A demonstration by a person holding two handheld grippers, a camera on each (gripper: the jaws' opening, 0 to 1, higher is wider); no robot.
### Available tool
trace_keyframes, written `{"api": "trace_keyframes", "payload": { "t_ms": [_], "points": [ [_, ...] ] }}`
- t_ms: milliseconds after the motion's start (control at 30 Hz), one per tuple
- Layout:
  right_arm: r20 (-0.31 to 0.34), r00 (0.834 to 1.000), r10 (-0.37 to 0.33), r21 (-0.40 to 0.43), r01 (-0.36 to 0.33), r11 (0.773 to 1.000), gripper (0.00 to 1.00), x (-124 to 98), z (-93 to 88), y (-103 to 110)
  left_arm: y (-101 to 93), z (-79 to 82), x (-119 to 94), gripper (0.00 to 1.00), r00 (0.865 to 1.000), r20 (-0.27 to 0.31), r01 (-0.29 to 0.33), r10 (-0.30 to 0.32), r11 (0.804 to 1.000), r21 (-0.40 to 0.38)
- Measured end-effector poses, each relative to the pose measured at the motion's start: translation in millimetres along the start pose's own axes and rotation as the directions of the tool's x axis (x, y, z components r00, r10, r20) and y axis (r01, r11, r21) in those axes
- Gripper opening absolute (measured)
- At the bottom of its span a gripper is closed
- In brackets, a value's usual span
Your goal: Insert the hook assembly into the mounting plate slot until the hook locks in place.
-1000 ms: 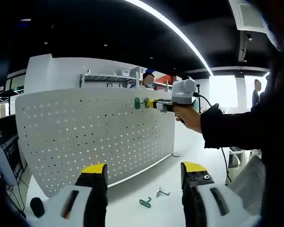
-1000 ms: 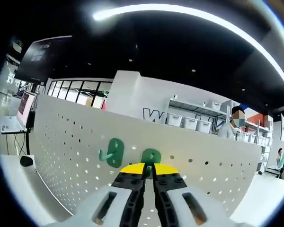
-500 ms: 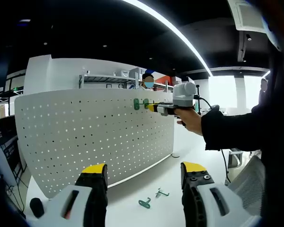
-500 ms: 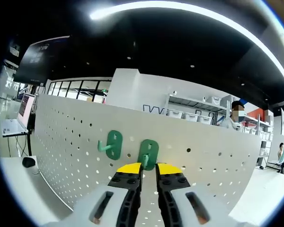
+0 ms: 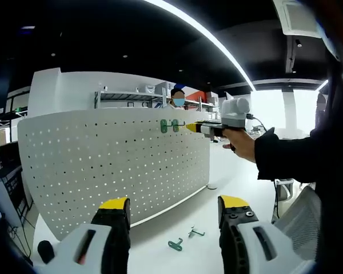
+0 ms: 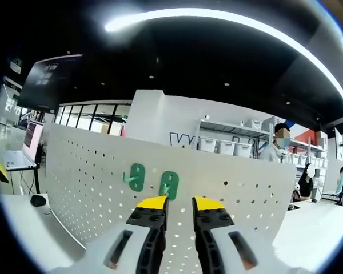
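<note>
Nearby, two spare hooks lie on the table; both tongs gape, empty.

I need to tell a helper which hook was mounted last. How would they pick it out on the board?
Find the white pegboard standing on the table. Near its top edge sit two green hooks side by side. It is the hook just ahead of the right gripper, whose jaws stand open; the other hook sits farther from that gripper.

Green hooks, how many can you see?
3. Two green hooks hang side by side near the top of the white pegboard: one on the left, one just ahead of the right gripper. A third lies on the table. More may be hidden.
</note>
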State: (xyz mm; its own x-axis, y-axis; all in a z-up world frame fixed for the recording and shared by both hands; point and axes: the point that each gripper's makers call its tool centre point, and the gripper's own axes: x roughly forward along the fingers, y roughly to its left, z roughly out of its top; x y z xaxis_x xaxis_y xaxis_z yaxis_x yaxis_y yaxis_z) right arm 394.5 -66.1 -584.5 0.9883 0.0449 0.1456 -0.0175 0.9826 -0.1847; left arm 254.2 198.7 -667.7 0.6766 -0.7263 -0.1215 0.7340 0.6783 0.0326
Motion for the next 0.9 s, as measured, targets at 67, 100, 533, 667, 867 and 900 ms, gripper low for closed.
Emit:
{"api": "trace_keyframes", "payload": {
  "t_ms": [67,100,533,667,867,900],
  "points": [
    [0.001,1.0,0.006,0.002,-0.006,1.0,0.15,-5,0.8,1,-0.6,-1.9,0,0.64,1.0,-0.004,0.001,-0.001,1.0,0.0],
    [0.002,1.0,0.009,0.0,-0.009,1.0,0.15,-9,1.6,1,-0.9,-2.5,1,0.64,1.0,-0.006,0.002,-0.002,1.0,-0.001],
    [0.007,0.999,0.047,0.024,-0.047,0.999,0.16,-69,-2.3,16,-8.3,-12.8,11,0.62,0.999,-0.033,0.034,-0.034,0.999,-0.009],
    [-0.002,0.998,0.058,0.024,-0.058,0.998,0.16,-86,-4.9,19,-11.2,-15.9,14,0.62,0.998,-0.041,0.043,-0.043,0.999,-0.007],
    [0.011,0.997,0.071,0.015,-0.071,0.997,0.16,-111,2.5,22,-12.3,-18.5,17,0.62,0.997,-0.052,0.05,-0.05,0.999,-0.003],
    [0.014,0.997,0.074,0.013,-0.074,0.997,0.16,-116,3.6,22,-12.8,-18.9,18,0.62,0.997,-0.054,0.051,-0.051,0.999,-0.002]
  ]
}}
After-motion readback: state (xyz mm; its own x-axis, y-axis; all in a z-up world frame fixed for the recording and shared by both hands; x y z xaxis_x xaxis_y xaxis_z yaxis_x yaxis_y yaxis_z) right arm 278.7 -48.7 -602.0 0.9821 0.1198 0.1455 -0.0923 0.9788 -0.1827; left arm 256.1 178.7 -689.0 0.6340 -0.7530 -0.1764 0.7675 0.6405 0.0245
